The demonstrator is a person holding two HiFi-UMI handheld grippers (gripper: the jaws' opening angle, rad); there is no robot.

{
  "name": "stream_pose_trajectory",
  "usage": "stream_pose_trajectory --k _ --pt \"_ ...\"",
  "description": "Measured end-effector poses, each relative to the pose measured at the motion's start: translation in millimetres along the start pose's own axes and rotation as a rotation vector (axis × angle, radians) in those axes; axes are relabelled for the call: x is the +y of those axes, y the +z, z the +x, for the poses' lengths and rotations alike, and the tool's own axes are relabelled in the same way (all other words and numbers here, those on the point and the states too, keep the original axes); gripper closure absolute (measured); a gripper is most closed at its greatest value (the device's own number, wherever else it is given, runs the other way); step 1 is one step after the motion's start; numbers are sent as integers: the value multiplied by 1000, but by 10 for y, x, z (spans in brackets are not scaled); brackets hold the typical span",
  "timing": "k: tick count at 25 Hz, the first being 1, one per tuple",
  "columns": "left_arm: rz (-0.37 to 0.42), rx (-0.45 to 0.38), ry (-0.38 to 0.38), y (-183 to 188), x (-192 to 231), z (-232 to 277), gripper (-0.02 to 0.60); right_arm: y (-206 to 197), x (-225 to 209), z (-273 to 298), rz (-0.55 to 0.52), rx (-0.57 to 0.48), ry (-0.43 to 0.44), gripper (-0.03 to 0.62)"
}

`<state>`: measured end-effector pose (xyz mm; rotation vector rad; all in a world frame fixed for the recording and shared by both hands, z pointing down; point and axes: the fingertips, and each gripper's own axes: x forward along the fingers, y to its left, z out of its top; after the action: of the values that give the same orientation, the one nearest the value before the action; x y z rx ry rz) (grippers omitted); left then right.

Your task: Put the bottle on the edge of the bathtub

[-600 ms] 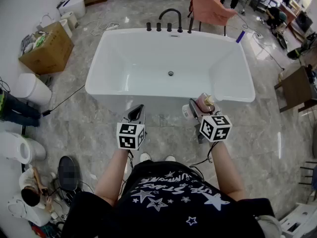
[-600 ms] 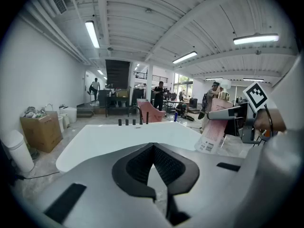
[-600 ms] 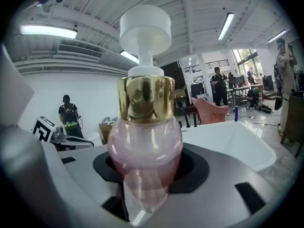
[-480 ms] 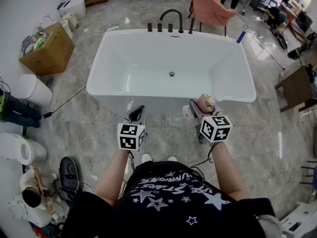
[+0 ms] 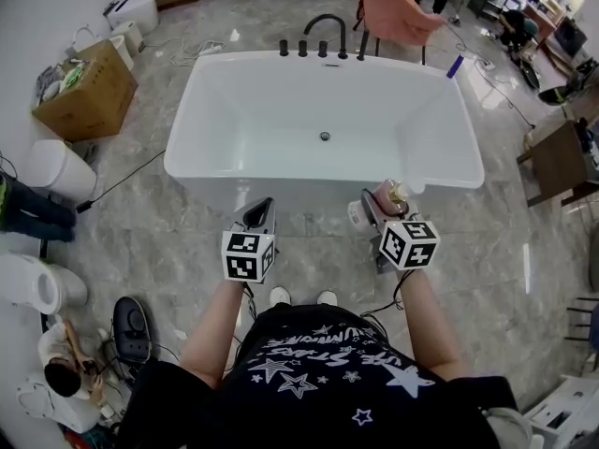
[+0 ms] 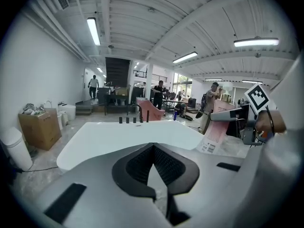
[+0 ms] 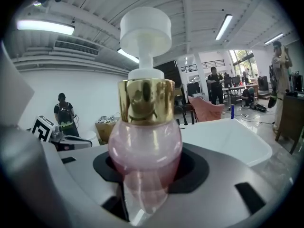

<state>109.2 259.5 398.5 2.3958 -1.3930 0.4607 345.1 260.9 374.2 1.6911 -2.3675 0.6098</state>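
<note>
A pink pump bottle [image 7: 145, 148] with a gold collar and white pump head stands upright between the jaws of my right gripper [image 7: 147, 175], which is shut on it. In the head view the bottle [image 5: 387, 195] hangs just short of the near rim of the white bathtub [image 5: 309, 187], toward its right end. My left gripper [image 5: 257, 217] is shut and holds nothing; it points at the tub's near wall. In the left gripper view the left gripper [image 6: 153, 167] has its black pads together, with the tub's rim [image 6: 99, 141] beyond and the bottle [image 6: 216, 129] at the right.
Black taps and a faucet [image 5: 321, 40] line the tub's far rim. A cardboard box [image 5: 84, 90] and a white bin [image 5: 58, 168] stand on the left, a pink chair [image 5: 398, 12] behind the tub, a wooden table [image 5: 562, 162] on the right. A person crouches at bottom left [image 5: 58, 368].
The view has shifted slightly; both grippers and the bottle keep almost the same place before the tub's near rim.
</note>
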Motion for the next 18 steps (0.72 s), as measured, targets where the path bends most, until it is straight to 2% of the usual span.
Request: stream_pose_trajectory --k 8,18 --pt "-70 35 7 -305 238 -210 566 -154 274 86 -2 35 2 372" --pt "-49 -19 29 -146 1060 -532 566 63 800 467 -25 -20 -23 372"
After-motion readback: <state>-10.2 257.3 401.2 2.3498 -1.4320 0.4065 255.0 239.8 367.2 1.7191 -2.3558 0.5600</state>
